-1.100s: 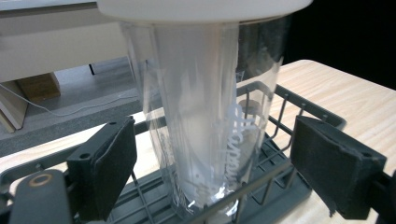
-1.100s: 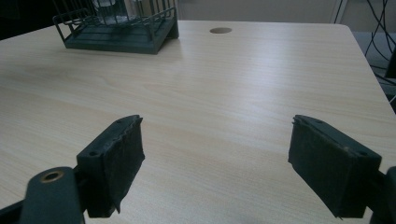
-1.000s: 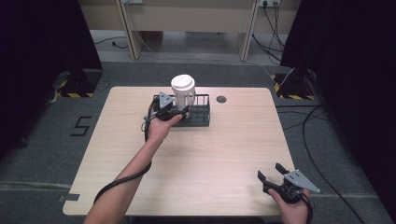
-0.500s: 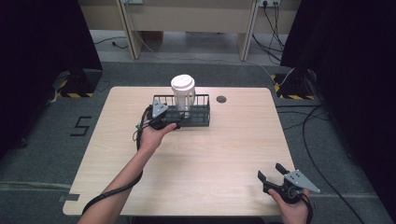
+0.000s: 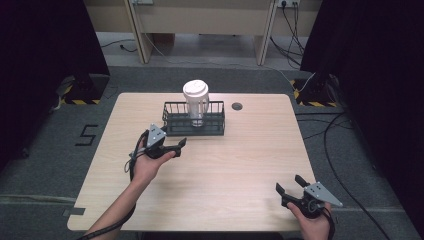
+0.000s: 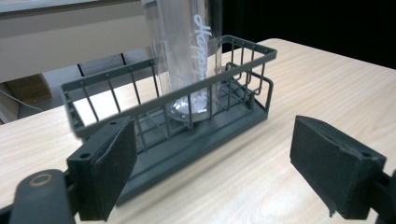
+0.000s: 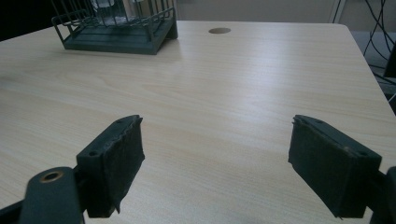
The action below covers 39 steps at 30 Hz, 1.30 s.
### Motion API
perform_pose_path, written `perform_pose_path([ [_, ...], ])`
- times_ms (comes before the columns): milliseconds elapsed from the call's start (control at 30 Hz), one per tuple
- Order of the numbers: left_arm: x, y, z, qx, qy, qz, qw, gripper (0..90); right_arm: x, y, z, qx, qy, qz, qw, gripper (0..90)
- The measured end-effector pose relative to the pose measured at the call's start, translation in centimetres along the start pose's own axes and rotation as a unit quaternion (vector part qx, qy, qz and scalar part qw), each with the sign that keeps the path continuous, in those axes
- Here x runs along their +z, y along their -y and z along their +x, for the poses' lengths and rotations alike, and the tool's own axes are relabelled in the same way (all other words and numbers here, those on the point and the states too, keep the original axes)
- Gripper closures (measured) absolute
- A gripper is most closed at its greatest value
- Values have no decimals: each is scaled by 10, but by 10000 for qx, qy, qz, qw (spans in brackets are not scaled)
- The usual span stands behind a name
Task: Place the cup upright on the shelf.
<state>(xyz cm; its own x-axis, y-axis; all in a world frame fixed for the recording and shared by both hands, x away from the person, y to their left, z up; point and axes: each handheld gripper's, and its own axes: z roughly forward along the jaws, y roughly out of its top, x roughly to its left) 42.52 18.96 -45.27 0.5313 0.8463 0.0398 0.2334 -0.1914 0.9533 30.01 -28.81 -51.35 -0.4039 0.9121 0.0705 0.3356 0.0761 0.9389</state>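
Note:
A dark grey wire basket (image 5: pixel 216 131) stands at the table's far middle. Upright inside it is a clear tumbler (image 5: pixel 195 107) with a white lid. My left gripper (image 5: pixel 176 145) hovers just in front of the basket's left end, open and empty. In the left gripper view the basket (image 6: pixel 116 78) and the tumbler (image 6: pixel 187 51) with white lettering sit beyond the left gripper's (image 6: pixel 212 172) spread pads. Near the table's front right corner my right gripper (image 5: pixel 288 183) is held open with nothing in it. In the right gripper view my right gripper (image 7: pixel 215 163) faces bare wood, with the basket (image 7: pixel 116 44) far off.
A round cable hole (image 5: pixel 237 106) lies in the tabletop just right of the basket, also seen as the hole (image 7: pixel 219 31) ahead of the right gripper. Cables run over the floor at the right of the table. A wooden bench stands behind it.
My left gripper has drawn back from the basket, toward the person and slightly left. The right gripper has stayed put.

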Motion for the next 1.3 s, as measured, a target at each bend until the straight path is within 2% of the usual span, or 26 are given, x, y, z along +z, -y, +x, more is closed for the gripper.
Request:
perform_pose_path([
  [233, -24, 16, -3, 60, 1, 1, 10000, 144, 0, 0, 0, 11, 2, -1, 10000, 184],
  [567, -53, 38, -2, 22, -63, 31, 10000, 145, 0, 0, 0, -18, 17, -6, 10000, 184],
  [833, -76, 59, -2, -97, -159, 80, 9998, 145, 0, 0, 0, -28, 23, -16, 10000, 184],
  [1067, -89, 71, -4, -237, -280, 24, 9993, 147, 0, 0, 1, -16, 13, 7, 10000, 184],
  [1300, -94, 78, -7, -233, -322, 26, 9992, 148, 0, 0, 1, -5, -2, 28, 10000, 184],
])
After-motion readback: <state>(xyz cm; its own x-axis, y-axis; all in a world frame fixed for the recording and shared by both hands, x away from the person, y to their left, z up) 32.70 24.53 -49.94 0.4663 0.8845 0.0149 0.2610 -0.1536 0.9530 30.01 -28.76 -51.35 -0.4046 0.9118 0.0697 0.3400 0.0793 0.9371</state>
